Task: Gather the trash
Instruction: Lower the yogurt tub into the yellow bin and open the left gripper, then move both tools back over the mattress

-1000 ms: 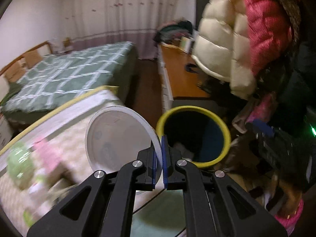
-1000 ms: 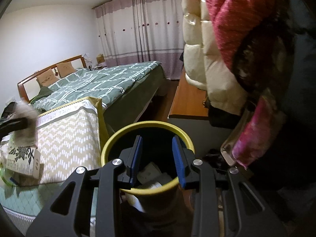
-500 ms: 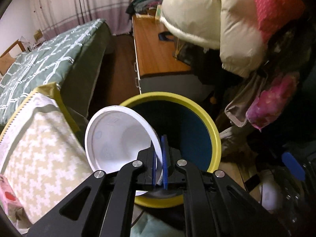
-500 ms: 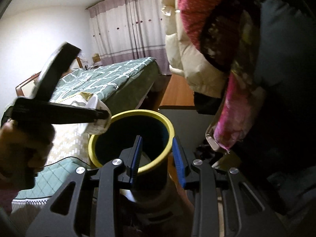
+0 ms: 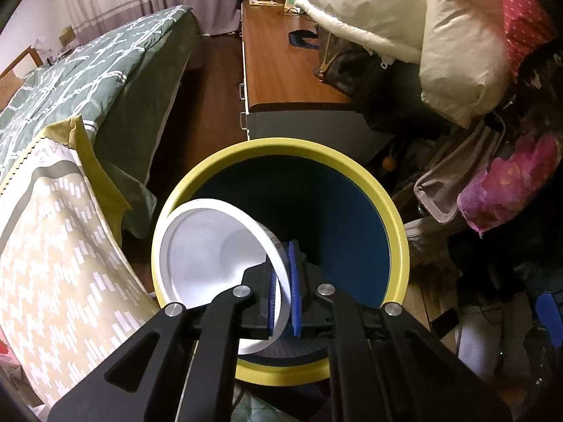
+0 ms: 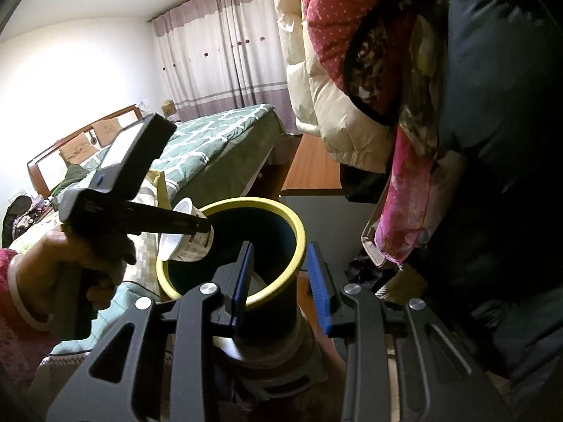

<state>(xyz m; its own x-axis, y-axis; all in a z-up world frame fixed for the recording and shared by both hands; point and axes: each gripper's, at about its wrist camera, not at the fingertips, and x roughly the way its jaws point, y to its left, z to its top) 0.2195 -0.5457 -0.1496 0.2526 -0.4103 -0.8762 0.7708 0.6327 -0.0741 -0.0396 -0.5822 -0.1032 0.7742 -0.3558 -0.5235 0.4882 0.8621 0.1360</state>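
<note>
My left gripper point(image 5: 283, 292) is shut on the rim of a white plastic cup point(image 5: 211, 249) and holds it tilted over the left side of the yellow-rimmed trash bin point(image 5: 394, 211). In the right wrist view the cup point(image 6: 186, 235) hangs at the bin's point(image 6: 295, 232) left rim, with the left gripper point(image 6: 207, 227) coming in from the left. My right gripper point(image 6: 281, 281) is open, its blue pads on either side of the bin's near wall without clamping it. The bin's inside is dark.
A bed with a green quilt point(image 5: 88, 70) and a beige patterned cover point(image 5: 59, 246) lies to the left. A wooden desk point(image 5: 281, 66) stands behind the bin. Hanging puffy jackets point(image 5: 440, 35) and bags crowd the right side.
My left gripper has carried the cup from beside the bed cover to over the bin's mouth. The right gripper has drawn back and tilted a little, still straddling the bin.
</note>
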